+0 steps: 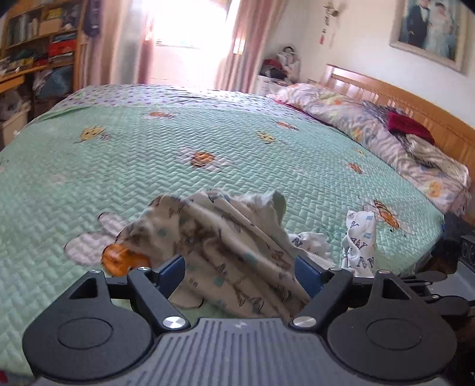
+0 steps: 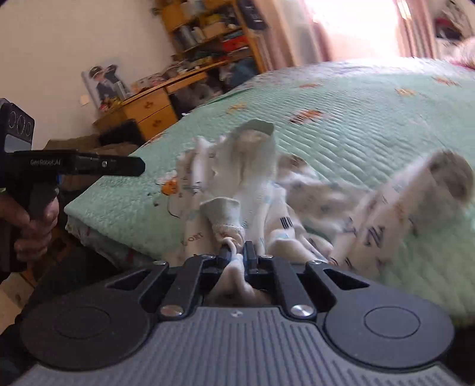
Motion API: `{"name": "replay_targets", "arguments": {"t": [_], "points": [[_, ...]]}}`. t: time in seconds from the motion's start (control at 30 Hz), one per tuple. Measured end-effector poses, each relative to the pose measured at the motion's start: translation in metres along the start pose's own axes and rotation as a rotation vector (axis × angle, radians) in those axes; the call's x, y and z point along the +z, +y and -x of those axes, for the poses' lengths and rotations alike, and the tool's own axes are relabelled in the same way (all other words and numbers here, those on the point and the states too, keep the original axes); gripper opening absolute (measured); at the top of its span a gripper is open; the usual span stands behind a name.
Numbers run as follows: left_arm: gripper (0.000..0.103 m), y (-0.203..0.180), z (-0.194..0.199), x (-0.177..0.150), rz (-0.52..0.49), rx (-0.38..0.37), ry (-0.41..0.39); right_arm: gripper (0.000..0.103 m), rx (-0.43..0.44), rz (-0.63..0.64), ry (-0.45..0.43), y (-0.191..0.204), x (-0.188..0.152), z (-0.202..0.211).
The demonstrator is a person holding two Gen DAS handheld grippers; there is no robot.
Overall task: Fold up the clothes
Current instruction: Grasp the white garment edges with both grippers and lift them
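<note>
Your right claw (image 2: 236, 255) pinches the garment (image 2: 261, 190) at lower centre, left claw (image 1: 240, 267) gaping around cloth; lifting risks slippage from that thin bite.

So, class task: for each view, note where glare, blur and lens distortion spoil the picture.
Left wrist view: the window blows out white, the garment is motion-smeared, and the bed bulges from fisheye. Right wrist view: glare at the top right, the garment's right part badly blurred, the shelves leaning.
</note>
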State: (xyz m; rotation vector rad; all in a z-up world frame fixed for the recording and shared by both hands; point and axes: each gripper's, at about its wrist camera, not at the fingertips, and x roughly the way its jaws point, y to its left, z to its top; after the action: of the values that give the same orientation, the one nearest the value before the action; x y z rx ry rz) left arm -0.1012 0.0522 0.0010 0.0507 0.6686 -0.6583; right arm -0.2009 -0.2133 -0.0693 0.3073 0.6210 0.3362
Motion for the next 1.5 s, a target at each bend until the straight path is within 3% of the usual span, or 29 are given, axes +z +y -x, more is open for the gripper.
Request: {"name": "replay_targets", "arguments": {"t": [0.2,0.3,0.47,0.5,0.57,0.63,0.8,0.87,0.93,1.0,1.1,1.17,1.2,1.23,1.27,1.37,1.43,1.5], "points": [[0.083,-0.005,-0.05,0.039,-0.12,0.026,0.032,0.01,-0.021,-0.091,-0.023,-0.01,-0.009,0.0],[0.083,-0.001,-0.086,0.047,-0.084,0.022,0.121,0.012,-0.029,-0.082,-0.024,-0.01,-0.008,-0.003],[0.077,0.009,-0.138,0.03,0.016,0.079,0.26,0.02,-0.014,-0.134,-0.016,-0.021,-0.011,-0.005],[0.075,0.013,-0.138,0.024,0.05,0.08,0.251,0.021,-0.013,-0.139,-0.016,-0.022,-0.011,-0.005],[0.06,0.016,-0.13,0.018,0.085,0.088,0.204,0.02,-0.014,-0.143,-0.024,-0.024,-0.011,-0.004],[0.027,0.021,-0.113,0.019,0.141,0.056,0.15,0.019,-0.017,-0.145,-0.037,-0.025,-0.011,-0.003],[0.017,0.029,-0.062,0.025,0.191,0.032,-0.013,0.022,-0.011,-0.184,-0.124,-0.028,-0.006,0.005],[0.016,0.024,-0.026,0.025,0.199,-0.009,-0.123,0.039,-0.007,-0.195,-0.174,-0.026,-0.004,0.013],[0.016,0.013,0.018,0.02,0.174,-0.084,-0.252,0.081,-0.014,-0.19,-0.21,-0.02,-0.001,0.019],[0.016,0.006,0.04,0.014,0.128,-0.073,-0.289,0.087,0.029,-0.154,-0.225,-0.01,0.001,0.019],[0.016,0.009,0.043,0.0,0.157,-0.057,-0.248,0.088,0.109,-0.046,-0.162,0.009,0.002,-0.003],[0.016,0.013,0.046,-0.008,0.206,-0.073,-0.248,0.082,-0.022,0.069,-0.083,0.022,0.0,-0.031],[0.016,0.013,0.049,-0.011,0.21,-0.072,-0.256,0.058,-0.083,0.095,-0.054,0.024,0.001,-0.041],[0.015,0.013,0.051,-0.011,0.21,-0.068,-0.263,0.022,-0.118,0.089,-0.037,0.023,0.005,-0.046],[0.015,0.014,0.053,-0.007,0.208,-0.065,-0.272,0.015,-0.126,0.072,-0.041,0.02,0.011,-0.045],[0.013,0.016,0.054,0.023,0.18,-0.061,-0.301,0.009,-0.166,0.142,-0.18,0.023,0.056,-0.017],[0.011,0.009,0.058,0.065,0.126,-0.057,-0.351,0.008,-0.211,0.22,-0.33,0.033,0.109,0.012],[0.01,-0.007,0.079,0.115,0.053,-0.071,-0.461,0.008,-0.254,0.303,-0.522,0.052,0.167,0.055]]}}
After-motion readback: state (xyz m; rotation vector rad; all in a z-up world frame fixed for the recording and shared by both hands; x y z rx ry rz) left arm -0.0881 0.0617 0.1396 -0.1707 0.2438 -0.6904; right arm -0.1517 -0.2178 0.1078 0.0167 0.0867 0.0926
